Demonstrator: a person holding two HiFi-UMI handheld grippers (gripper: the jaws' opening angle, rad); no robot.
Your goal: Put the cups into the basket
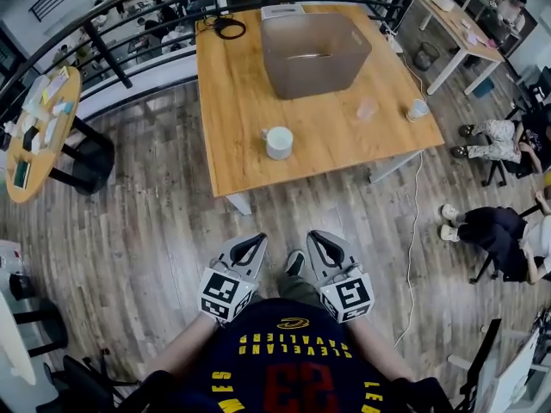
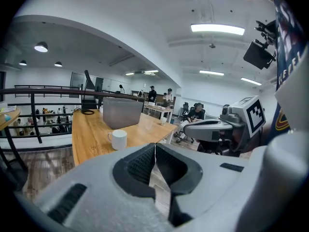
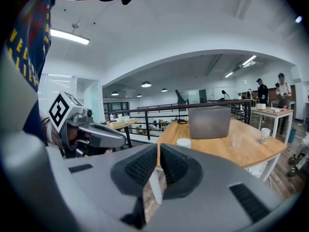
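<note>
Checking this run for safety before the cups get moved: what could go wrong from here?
The small white cup stands close to the wooden table's right edge; a nudge could push it off. The clear plastic cup shows faintly against the wood, so it may be misjudged, tipped or crushed. The white handled mug looks wide, and the left gripper and right gripper are both shut; they must open first.
</note>
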